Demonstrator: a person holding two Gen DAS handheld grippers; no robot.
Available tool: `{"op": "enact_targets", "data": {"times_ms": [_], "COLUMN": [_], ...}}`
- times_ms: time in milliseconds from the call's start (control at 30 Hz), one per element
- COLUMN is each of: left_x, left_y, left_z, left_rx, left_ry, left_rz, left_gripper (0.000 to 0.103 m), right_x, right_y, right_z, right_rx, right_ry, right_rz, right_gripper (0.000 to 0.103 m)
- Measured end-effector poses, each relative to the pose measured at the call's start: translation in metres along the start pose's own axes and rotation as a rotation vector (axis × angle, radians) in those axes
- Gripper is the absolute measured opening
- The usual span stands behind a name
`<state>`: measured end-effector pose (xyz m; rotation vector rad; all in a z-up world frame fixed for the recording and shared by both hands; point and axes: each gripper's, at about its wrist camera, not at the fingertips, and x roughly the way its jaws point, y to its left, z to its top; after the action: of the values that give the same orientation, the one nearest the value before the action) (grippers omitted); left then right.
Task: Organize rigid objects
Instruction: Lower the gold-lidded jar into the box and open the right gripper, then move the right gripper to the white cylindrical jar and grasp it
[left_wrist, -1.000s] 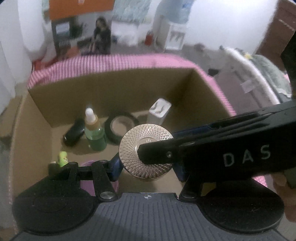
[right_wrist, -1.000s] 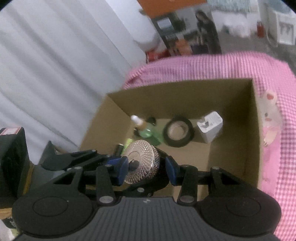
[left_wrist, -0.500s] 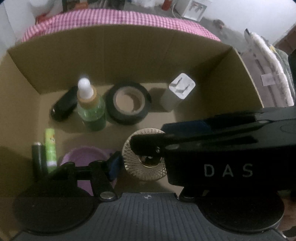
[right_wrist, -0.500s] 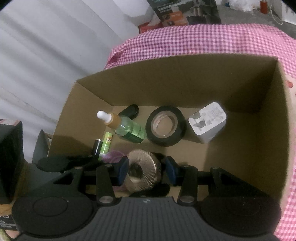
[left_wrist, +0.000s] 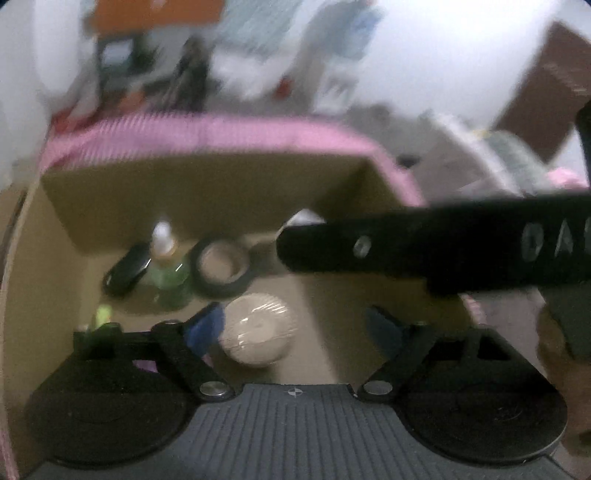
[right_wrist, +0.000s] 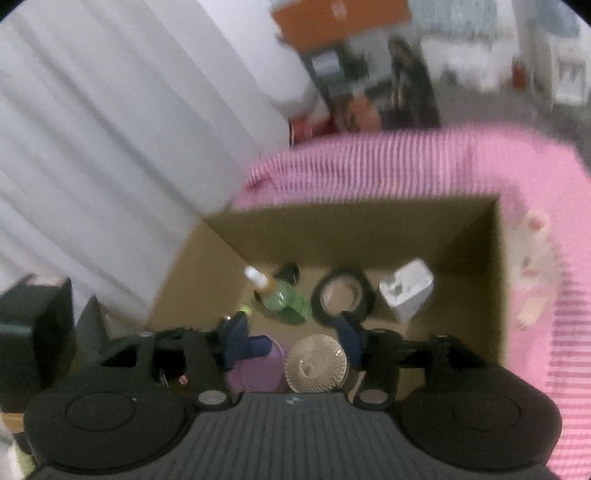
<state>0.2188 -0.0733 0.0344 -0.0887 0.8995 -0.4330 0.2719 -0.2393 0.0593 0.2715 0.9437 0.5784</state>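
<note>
The gold lid (right_wrist: 316, 363) is seen lying in the box (right_wrist: 476, 295), low in the frame, gripped by nothing. Both the left hand-held gripper (left_wrist: 293, 328) and the right hand-held gripper (right_wrist: 291, 339) have just been opened and are spread above it

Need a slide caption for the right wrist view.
Right tongs open above the gold lid, now lying in the cardboard box.

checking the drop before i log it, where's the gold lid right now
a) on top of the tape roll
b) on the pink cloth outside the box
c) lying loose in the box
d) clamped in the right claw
c: the gold lid lies on the floor of the box beside the purple lid; the left claw and right claw have just been opening and neither presses on it.
</note>
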Motion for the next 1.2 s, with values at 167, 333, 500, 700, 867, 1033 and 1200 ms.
{"op": "enact_targets", "data": {"times_ms": [167, 333, 500, 700, 867, 1033, 1200], "left_x": [-0.054, -0.097, -0.122, -0.137, -0.137, -0.121, -0.096], "left_y": [-0.021, -0.030, -0.020, 0.010, 0.041, 0.063, 0.068], "left_z": [-0.022, -0.054, -0.091, -0.120, -0.132, -0.139, -0.139], "left_rx": [0.124, 0.138, 0.144, 0.098, -0.020, -0.057, 0.032], "left_ry": [-0.147, -0.200, -0.195, -0.227, -0.212, -0.201, -0.174], "left_rz": [-0.046, -0.049, -0.056, 0.000, -0.028, 0.025, 0.197], "left_gripper": [0.098, 0.099, 0.103, 0.103, 0.103, 0.103, 0.103], "right_x": [-0.074, -0.132, -0.155, -0.129, -0.093, -0.055, -0.016], "right_y": [0.036, 0.070, 0.092, 0.096, 0.096, 0.112, 0.120], "right_z": [-0.024, -0.060, -0.100, -0.134, -0.144, -0.147, -0.145], "right_rx": [-0.097, -0.144, -0.162, -0.099, -0.016, 0.003, 0.027], "right_ry": [-0.211, -0.389, -0.481, -0.433, -0.335, -0.240, -0.166], "right_rz": [-0.053, -0.048, -0.037, 0.021, 0.074, 0.096, 0.100], "right_gripper": [0.084, 0.103, 0.103, 0.103, 0.103, 0.099, 0.090]}}
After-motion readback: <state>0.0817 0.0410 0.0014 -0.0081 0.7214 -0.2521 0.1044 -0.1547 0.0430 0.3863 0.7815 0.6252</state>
